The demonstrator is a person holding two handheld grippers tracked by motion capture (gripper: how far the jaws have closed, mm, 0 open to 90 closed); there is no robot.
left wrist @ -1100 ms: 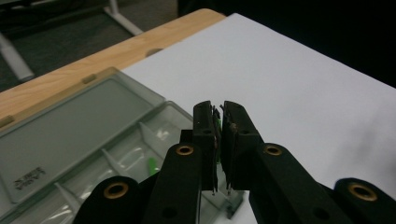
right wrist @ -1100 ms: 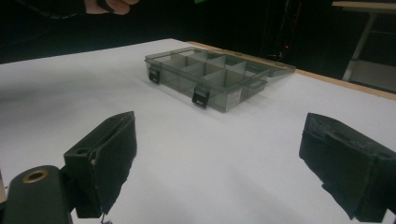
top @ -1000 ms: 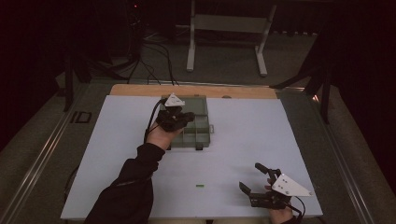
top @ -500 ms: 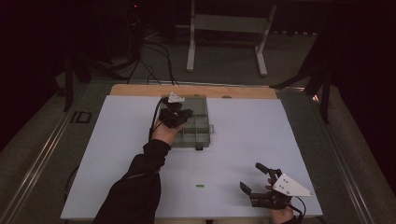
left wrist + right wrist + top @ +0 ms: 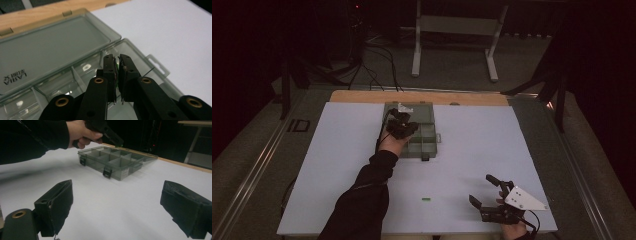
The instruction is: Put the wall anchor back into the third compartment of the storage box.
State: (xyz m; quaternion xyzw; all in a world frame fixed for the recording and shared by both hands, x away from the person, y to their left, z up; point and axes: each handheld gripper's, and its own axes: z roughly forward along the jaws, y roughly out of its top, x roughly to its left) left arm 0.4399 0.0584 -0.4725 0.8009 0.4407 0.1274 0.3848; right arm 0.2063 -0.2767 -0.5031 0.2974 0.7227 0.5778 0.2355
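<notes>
Green piece [image 5: 116, 68]: a small green item is pinched between the closed jaws of the left gripper [image 5: 117, 62]; in the right gripper view a green tip [image 5: 121, 145] is seen at that gripper's end, above the box.
Box [image 5: 424, 142]: a clear compartment box is set on the white sheet [image 5: 337, 165], near the sheet's far edge, about midway between its sides; the lid [image 5: 50, 47] is laid open and flat toward the wooden strip [image 5: 37, 12].
Left gripper: it is held over the box's compartments, tips pointing down into one beside the right wall, near the latch tab [image 5: 157, 65]; whether the tips touch the bottom cannot be told.
Second green piece [image 5: 426, 200]: it is left on the sheet near the near edge, well apart from the box.
Right gripper [image 5: 487, 192]: it is held at the sheet's near right corner, jaws wide apart, with nothing between them.
</notes>
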